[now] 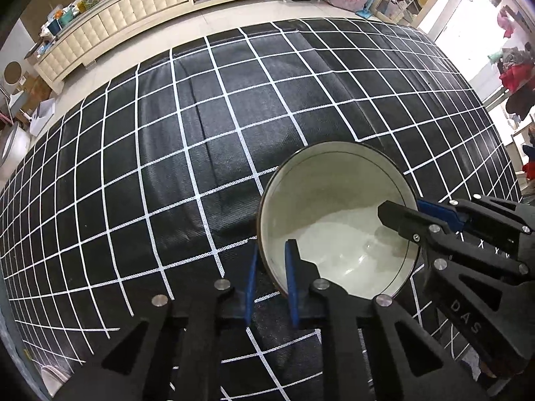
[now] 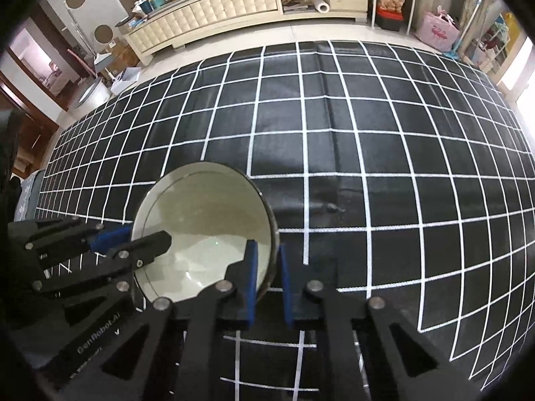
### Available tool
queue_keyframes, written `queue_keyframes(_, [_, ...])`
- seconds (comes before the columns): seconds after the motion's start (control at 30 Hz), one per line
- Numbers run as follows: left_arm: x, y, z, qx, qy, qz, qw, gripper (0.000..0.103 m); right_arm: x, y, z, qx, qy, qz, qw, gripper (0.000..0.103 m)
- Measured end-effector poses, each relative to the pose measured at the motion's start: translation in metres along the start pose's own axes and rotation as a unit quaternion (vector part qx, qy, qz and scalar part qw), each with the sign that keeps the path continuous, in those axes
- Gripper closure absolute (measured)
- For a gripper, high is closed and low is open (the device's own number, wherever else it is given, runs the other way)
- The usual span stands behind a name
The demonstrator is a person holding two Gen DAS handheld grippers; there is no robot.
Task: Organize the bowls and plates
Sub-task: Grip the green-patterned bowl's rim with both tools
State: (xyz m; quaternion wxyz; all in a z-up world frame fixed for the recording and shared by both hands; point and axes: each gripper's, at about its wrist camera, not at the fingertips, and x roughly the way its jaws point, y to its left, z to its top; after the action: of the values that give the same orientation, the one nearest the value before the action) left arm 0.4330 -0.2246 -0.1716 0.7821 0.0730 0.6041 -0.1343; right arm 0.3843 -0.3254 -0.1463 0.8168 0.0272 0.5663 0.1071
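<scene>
Both claws are clamped on one bowl (image 1: 337,220)! The left gripper (image 1: 271,267) pinches the left side of the rim, one blue pad inside, one outside. The right gripper (image 2: 267,270) bites the opposite side likewise. The bowl sits between them over the checked cloth (image 1: 187,127), toward its near edge.

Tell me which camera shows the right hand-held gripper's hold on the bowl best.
The right wrist view: its blue pads sit on either side of the bowl wall, one inside and one outside, seen straight on. The left wrist view shows the right hand-held gripper only from the side, one finger reaching over the rim.
</scene>
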Motion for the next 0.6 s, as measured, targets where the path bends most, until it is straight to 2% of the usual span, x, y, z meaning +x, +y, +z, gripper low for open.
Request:
queue_keyframes(0.37, [-0.010, 0.007, -0.011, -0.005, -0.005, 0.000, 1.0000, 0.091, -0.006, 0.011, 0.001, 0.014, -0.002, 0.006, 1.000, 0.090])
queue_keyframes(0.6, [-0.025, 0.010, -0.018, -0.010, -0.015, 0.016, 0.9997, 0.092, -0.015, 0.020, -0.003, 0.027, 0.001, 0.021, 0.999, 0.091])
